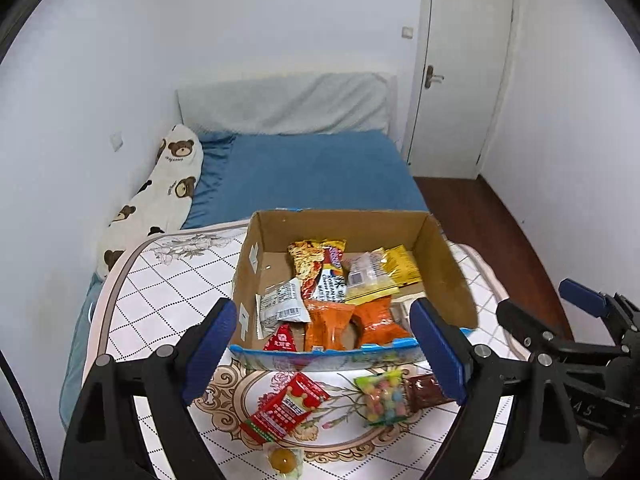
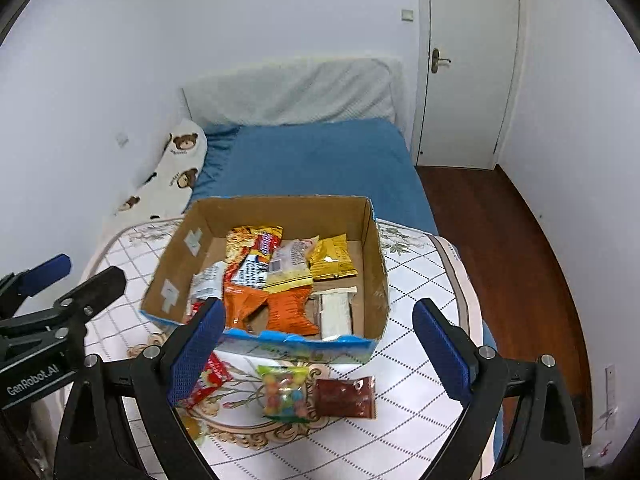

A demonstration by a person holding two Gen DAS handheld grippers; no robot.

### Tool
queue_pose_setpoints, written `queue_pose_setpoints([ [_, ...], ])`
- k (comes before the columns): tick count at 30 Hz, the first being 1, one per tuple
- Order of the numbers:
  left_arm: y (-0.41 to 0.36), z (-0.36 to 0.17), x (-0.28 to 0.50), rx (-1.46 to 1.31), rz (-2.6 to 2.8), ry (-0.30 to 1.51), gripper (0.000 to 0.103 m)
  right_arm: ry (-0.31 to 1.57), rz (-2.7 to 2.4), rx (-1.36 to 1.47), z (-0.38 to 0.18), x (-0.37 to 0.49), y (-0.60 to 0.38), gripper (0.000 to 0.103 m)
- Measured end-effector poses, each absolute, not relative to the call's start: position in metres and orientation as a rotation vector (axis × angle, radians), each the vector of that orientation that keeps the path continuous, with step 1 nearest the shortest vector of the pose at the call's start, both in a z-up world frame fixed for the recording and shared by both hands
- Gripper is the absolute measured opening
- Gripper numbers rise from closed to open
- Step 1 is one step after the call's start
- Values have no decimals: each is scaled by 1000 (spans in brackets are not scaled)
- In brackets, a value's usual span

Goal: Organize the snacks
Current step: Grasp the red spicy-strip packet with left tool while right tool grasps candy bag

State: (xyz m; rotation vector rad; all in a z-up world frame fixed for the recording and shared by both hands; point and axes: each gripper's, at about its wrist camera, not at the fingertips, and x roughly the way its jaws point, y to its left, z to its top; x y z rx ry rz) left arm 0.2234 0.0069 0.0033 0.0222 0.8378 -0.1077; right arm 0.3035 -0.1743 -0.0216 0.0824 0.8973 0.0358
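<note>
Left wrist view: small table (image 1: 168,280) with white quilted floral cover, set against a blue bed (image 1: 312,168); bear pillow (image 1: 160,192) along the wall, white door (image 1: 464,72) and dark wood floor (image 1: 500,224) at right. Open cardboard box (image 1: 444,264) on the table holds mixed snack packs. Loose in front of it: red pack (image 1: 284,408), candy bag (image 1: 382,396), brown packet (image 1: 424,392), partly behind the right pad, and a yellow candy (image 1: 282,458) at the bottom edge. Left gripper (image 1: 324,344) wide open, empty, above the table's near side. Right gripper (image 1: 552,312) enters at the right edge, side-on.

Right wrist view: same room, shifted right; more floor (image 2: 520,248), table's right edge. Box (image 2: 376,272) interior clearer here, including a white bar (image 2: 336,312) at its right side. Candy bag (image 2: 286,394) and brown packet (image 2: 346,398) fully shown; red pack (image 2: 216,374) mostly hidden behind the left pad, yellow candy (image 2: 192,426) blurred. Right gripper (image 2: 320,344) open, empty. Left gripper (image 2: 68,280) at the left edge. Pack labels unreadable.
</note>
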Motion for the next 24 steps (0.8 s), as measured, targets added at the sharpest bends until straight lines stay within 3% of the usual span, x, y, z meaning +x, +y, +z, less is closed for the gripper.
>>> queue_pose_setpoints([
  [8, 15, -4, 205, 0, -89, 856, 88, 983, 30, 206, -39, 274, -182, 96],
  [18, 56, -132, 215, 36, 85, 1132, 88, 1275, -82, 621, -200, 284, -233, 95],
  [24, 67, -196, 215, 92, 106, 1283, 88, 1382, 39, 464, -247, 312, -183, 78],
])
